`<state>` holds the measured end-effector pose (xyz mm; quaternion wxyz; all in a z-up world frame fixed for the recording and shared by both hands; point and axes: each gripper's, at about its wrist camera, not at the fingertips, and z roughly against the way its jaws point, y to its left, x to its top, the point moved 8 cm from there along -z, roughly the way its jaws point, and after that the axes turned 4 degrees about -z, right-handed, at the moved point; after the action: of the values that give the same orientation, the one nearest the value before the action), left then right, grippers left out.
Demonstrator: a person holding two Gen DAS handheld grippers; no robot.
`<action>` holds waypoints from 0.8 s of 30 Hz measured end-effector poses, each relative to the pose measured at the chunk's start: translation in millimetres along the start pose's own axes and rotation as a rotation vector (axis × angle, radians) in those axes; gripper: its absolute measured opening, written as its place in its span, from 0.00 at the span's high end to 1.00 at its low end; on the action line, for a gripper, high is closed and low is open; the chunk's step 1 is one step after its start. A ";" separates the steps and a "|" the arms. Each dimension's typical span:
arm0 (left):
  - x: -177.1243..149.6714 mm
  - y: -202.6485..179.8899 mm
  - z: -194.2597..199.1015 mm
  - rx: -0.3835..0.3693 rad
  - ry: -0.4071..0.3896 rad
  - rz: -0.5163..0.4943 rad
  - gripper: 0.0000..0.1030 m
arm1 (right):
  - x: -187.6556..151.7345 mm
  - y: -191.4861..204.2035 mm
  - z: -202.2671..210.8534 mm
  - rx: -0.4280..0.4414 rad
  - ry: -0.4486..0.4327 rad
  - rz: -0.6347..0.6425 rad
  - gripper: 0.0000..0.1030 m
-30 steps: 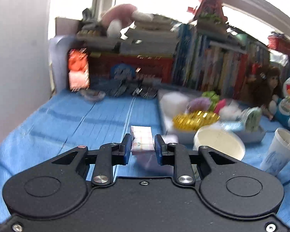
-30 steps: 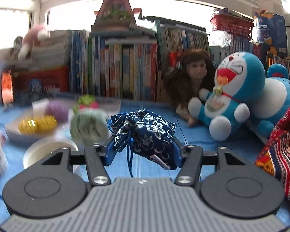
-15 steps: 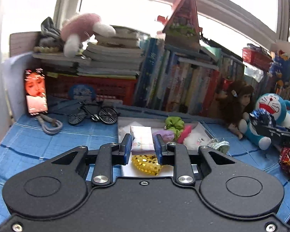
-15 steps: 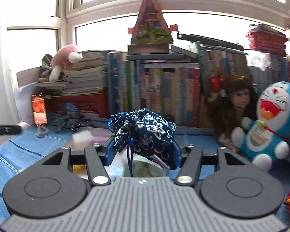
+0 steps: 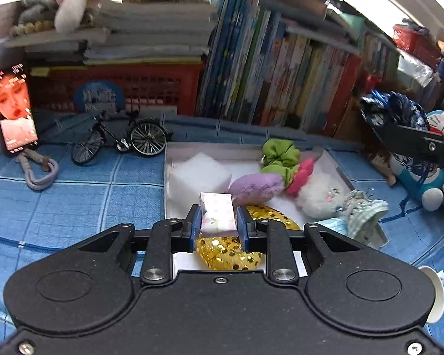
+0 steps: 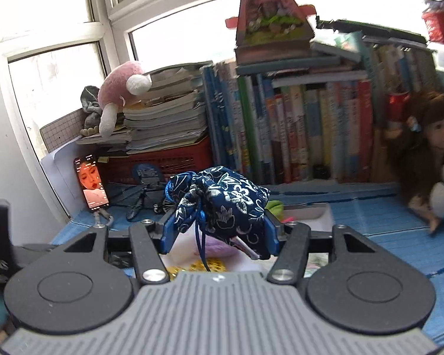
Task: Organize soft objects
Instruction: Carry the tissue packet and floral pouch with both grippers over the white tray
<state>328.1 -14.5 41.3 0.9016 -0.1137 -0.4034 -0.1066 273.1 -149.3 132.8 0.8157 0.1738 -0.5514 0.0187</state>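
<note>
Left gripper (image 5: pixel 218 226): jaws clamped on a small pastel tissue pack (image 5: pixel 217 214), held above the white tray (image 5: pixel 337 171) on the blue counter (image 5: pixel 74 201). Right gripper (image 6: pixel 219 233): jaws gripping a navy floral pouch (image 6: pixel 222 204), above the tray.

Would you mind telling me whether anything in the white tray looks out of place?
Yes: the pale green knitted piece hangs over the white tray at its right rim, half out, while the other soft items lie inside.

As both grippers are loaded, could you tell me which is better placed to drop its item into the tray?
Left, probably: the left gripper holds its tissue pack right over the white tray.
</note>
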 end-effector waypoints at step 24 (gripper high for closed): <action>-14.8 19.8 -67.8 -0.039 0.132 0.029 0.76 | -52.6 -16.7 -110.6 -0.150 0.290 -0.186 0.40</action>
<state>371.8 -13.9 -16.1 0.9254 -0.1298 -0.3391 -0.1088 354.9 -122.8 44.1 0.8954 0.1582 -0.4096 -0.0733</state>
